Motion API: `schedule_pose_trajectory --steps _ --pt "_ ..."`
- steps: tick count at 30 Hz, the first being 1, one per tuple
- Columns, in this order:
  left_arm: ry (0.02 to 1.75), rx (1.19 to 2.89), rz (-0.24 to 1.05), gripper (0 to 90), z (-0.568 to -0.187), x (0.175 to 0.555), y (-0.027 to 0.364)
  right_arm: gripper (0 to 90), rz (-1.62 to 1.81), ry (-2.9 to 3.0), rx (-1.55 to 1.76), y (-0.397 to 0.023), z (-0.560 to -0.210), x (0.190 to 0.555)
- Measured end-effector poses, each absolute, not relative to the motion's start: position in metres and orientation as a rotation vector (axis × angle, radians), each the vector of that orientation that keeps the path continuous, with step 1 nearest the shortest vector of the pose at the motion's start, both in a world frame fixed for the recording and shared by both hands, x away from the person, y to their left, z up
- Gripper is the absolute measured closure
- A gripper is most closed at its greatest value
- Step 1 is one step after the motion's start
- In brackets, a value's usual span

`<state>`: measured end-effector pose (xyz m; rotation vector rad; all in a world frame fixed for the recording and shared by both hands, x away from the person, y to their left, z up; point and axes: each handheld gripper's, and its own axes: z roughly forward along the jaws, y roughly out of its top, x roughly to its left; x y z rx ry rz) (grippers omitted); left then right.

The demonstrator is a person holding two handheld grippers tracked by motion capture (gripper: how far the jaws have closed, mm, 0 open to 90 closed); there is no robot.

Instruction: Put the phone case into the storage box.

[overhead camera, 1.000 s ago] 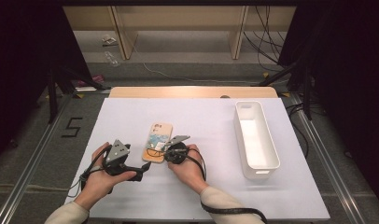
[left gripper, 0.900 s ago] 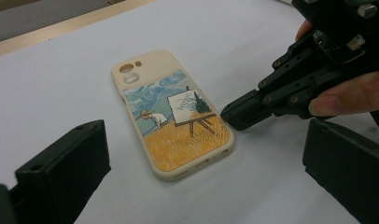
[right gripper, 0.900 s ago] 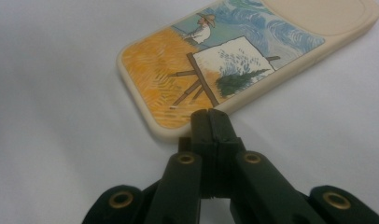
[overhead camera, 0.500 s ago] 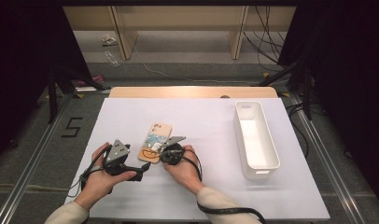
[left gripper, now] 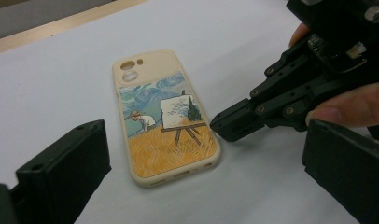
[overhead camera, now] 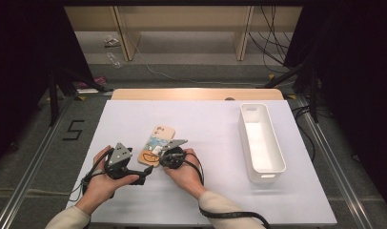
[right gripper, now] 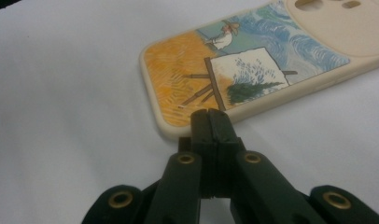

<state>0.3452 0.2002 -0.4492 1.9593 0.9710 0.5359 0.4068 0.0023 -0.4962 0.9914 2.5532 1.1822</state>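
Jaws of the right gripper (right gripper: pixel 210 116) are pressed flat together w/ nothing between them, tips at the long edge of the phone case (right gripper: pixel 253 60), near its bottom corner; whether they actually touch the rim can't be told. Left gripper (left gripper: pixel 201 186) has its jaws spread wide, one each side of the left gripper view, holding nothing, case lying ahead between them but not touched.

Case lies flat on the white table cover (overhead camera: pixel 206 124), painted back up: painter at an easel, yellow field, blue hills, cream rim, camera cut-outs at the far end. In the high view the phone case (overhead camera: pixel 156 140) sits left of centre, just ahead of both hands, left gripper (overhead camera: pixel 146 174) on its near-left, right gripper (overhead camera: pixel 158 155) at its near-right edge.

White bin (overhead camera: pixel 260 140) stands well apart on the right, long side running away from the person.
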Motion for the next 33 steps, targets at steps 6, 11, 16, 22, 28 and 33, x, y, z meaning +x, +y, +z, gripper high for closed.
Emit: schedule_pose_trajectory --steps 6,11,16,22,28,33 --pt "0.981 1.959 0.533 0.1 -0.449 0.345 0.201 89.4 1.212 2.507 0.969 -0.009 -0.485 0.409" --pt "0.989 1.960 0.533 0.1 -0.450 0.346 0.201 75.1 1.257 2.444 0.888 -0.041 -0.464 0.408" --pt "0.995 1.959 0.530 0.0 -0.450 0.346 0.201 62.3 1.328 2.384 0.820 -0.073 -0.445 0.403" --pt "0.998 1.964 0.532 0.0 -0.450 0.346 0.201 47.7 1.439 2.333 0.760 -0.104 -0.432 0.394" --pt "0.999 1.965 0.533 0.0 -0.450 0.346 0.201 33.3 1.499 2.290 0.726 -0.128 -0.418 0.386" --pt "1.005 1.962 0.538 0.0 -0.450 0.347 0.203 22.8 1.538 2.267 0.688 -0.150 -0.412 0.376"
